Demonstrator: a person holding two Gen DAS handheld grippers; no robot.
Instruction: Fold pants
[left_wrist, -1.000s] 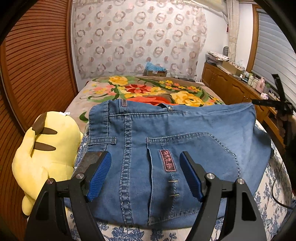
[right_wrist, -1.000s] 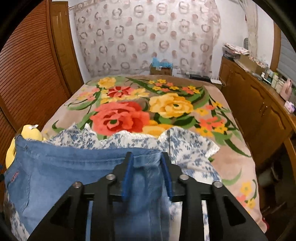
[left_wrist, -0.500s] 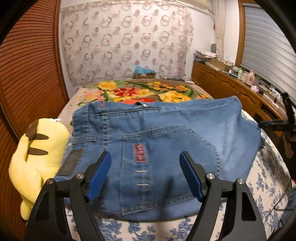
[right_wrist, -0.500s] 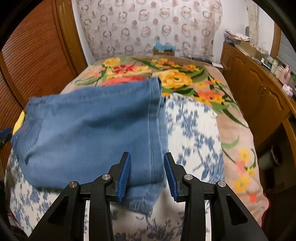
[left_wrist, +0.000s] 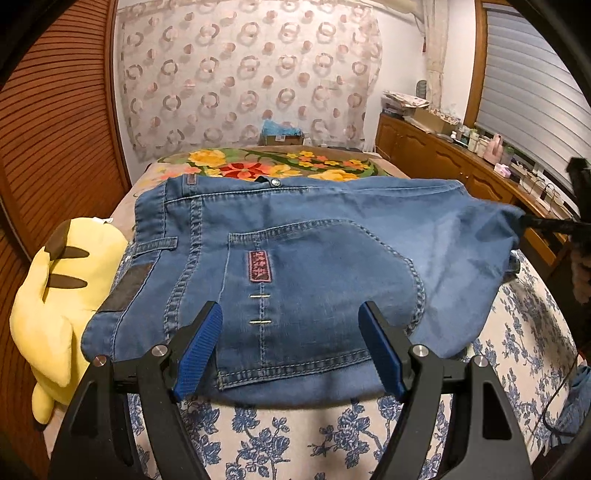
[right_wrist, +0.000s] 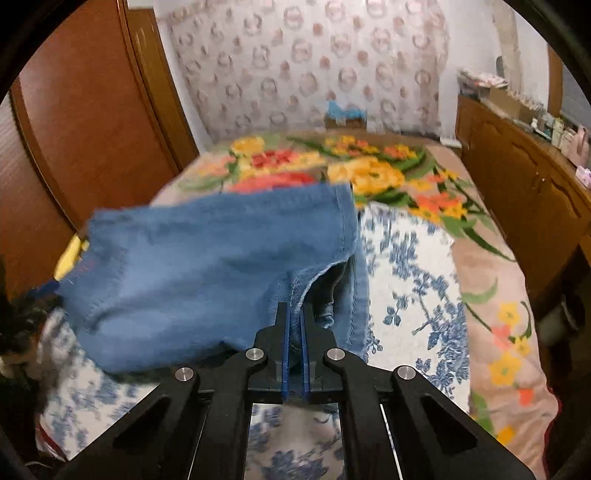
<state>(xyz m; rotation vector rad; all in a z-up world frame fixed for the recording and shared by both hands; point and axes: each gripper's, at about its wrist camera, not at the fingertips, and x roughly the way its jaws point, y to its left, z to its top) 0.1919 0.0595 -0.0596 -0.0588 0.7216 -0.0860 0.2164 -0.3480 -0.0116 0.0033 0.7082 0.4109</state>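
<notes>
The blue denim pants (left_wrist: 314, 251) lie folded on the bed, back pocket up and waistband to the far side. My left gripper (left_wrist: 291, 343) hovers open over the near edge of the pocket, with nothing between its blue pads. In the right wrist view the pants (right_wrist: 207, 258) are blurred. My right gripper (right_wrist: 294, 325) is closing tight on a fold of denim at their near right corner, and the pads press the cloth. From the left wrist view the right gripper (left_wrist: 543, 221) shows at the pants' right edge, lifting that corner slightly.
A yellow plush toy (left_wrist: 62, 284) lies against the pants' left side. Under them is a white sheet with blue flowers (left_wrist: 295, 435) over a floral blanket (right_wrist: 369, 173). A wooden cabinet (right_wrist: 517, 177) runs along the right, wooden doors (left_wrist: 55, 129) along the left. A cable (left_wrist: 557, 391) hangs at right.
The right gripper let go of the denim, drew back with its jaws apart, then shut on a fold at the pants' right corner. The left gripper backed away slightly, still open.
</notes>
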